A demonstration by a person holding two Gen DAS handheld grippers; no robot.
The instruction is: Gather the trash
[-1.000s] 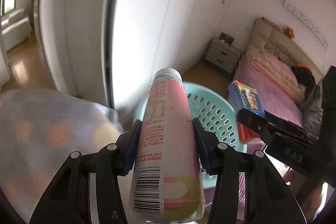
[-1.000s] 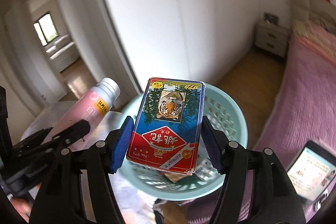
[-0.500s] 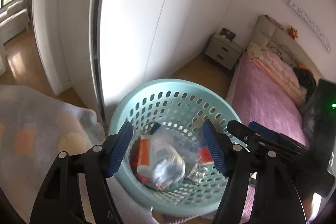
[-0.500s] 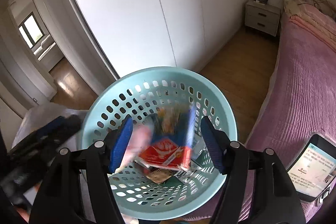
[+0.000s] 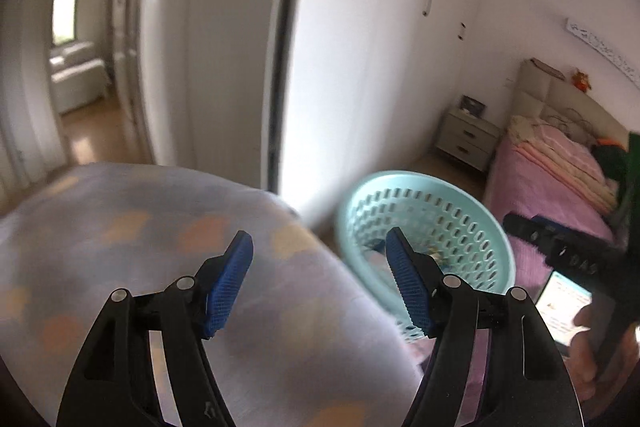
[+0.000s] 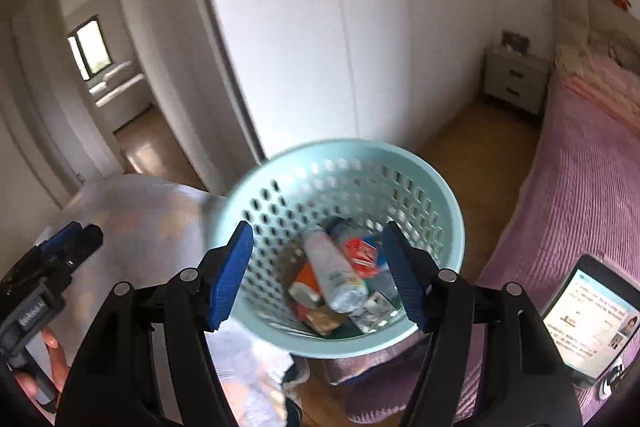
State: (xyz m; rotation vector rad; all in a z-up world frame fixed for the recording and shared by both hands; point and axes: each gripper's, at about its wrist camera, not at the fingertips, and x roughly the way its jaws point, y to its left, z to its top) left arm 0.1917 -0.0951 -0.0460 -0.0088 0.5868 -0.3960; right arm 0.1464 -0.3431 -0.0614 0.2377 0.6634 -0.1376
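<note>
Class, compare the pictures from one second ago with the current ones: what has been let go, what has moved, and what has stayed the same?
Both grippers let go. The left gripper released the pink bottle, the right gripper the tiger card box; both now lie in the teal basket. The left gripper has swung left over the patterned cloth. The basket, the phone and the pink bed stayed put.

Perforated teal basket [image 6: 440, 195], pink bedspread [image 6: 580, 187]

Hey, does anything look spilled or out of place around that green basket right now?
Nothing stands out. The basket sits upright with the bottle and other trash inside; none shows outside it. Both grippers' jaws are open and empty.
</note>
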